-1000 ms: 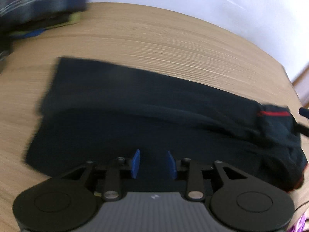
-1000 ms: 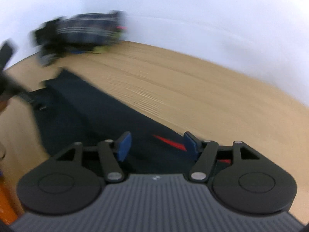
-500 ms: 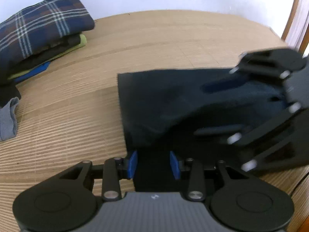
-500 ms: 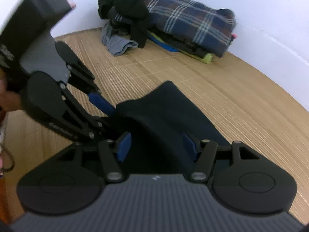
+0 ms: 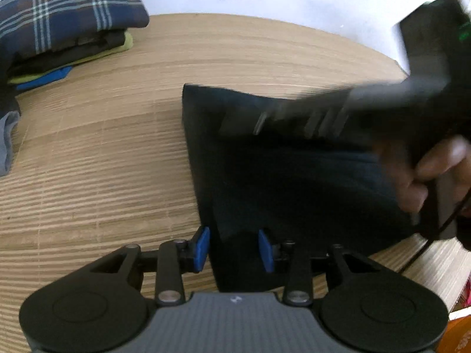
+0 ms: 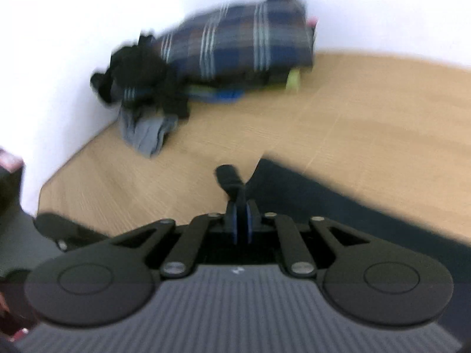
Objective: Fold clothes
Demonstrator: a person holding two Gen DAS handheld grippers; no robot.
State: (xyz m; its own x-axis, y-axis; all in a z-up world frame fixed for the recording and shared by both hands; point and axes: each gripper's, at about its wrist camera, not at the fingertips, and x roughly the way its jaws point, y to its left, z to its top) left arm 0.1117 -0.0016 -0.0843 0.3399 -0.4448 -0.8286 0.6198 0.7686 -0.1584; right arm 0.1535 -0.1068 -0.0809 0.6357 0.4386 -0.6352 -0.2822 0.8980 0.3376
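Observation:
A dark navy garment (image 5: 265, 158) lies folded on the wooden table (image 5: 103, 158). My left gripper (image 5: 234, 250) is open, its blue pads either side of the garment's near edge. My right gripper (image 6: 241, 220) is shut on a bunched corner of the same dark garment (image 6: 323, 203), which trails off to the right. In the left wrist view the right gripper body shows blurred above the garment (image 5: 397, 103), held by a hand (image 5: 435, 170).
A stack of folded clothes topped by a navy plaid shirt (image 5: 67, 11) sits at the back left by the white wall, also in the right wrist view (image 6: 235, 44). Grey and black loose clothes (image 6: 144, 126) lie beside it. An orange object (image 5: 459, 332) sits at bottom right.
The right gripper has closed on the garment's corner and swung across over the cloth. The left gripper stays open at the near edge.

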